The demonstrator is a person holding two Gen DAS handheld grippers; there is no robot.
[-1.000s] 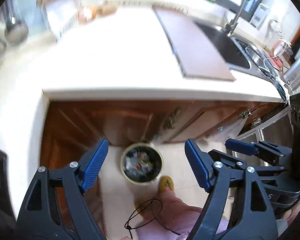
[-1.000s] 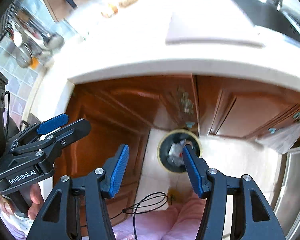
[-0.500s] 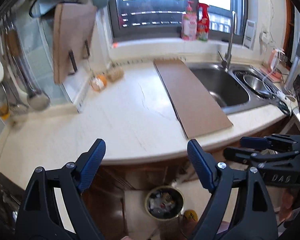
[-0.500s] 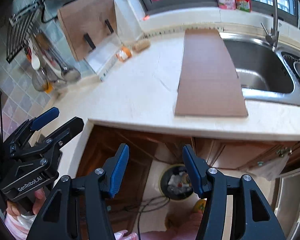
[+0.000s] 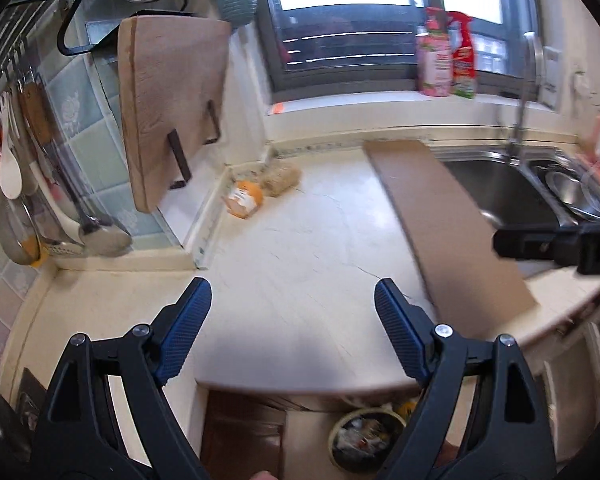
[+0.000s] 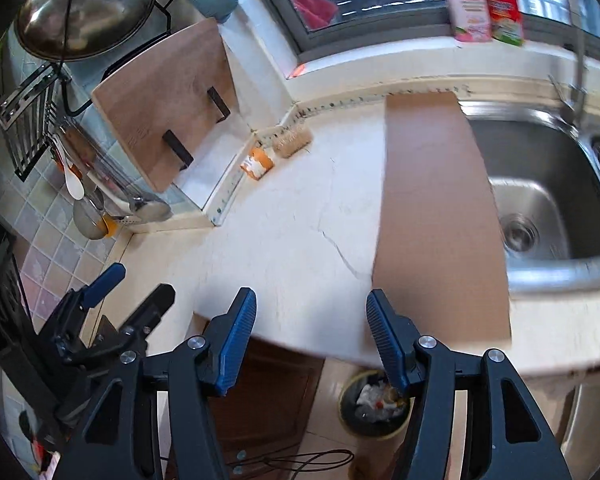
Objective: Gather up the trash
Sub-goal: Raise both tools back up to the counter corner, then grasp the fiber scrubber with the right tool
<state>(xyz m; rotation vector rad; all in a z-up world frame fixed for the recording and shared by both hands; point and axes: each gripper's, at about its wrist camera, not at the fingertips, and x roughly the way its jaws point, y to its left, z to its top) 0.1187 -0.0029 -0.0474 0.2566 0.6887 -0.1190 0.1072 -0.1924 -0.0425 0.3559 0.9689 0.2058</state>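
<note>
Left gripper (image 5: pixel 292 320) wide, right gripper (image 6: pixel 311 322) half-spread, both empty above counter (image 5: pixel 300 260); trash bin (image 6: pixel 374 404) below, orange wrapper (image 5: pixel 244 198) ahead

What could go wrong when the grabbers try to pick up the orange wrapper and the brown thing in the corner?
The orange wrapper and brown thing touch, so one may get nudged away. They lie against the wall ledge, leaving little finger room. The bin sits on the floor below the counter edge, so a drop could miss.
</note>
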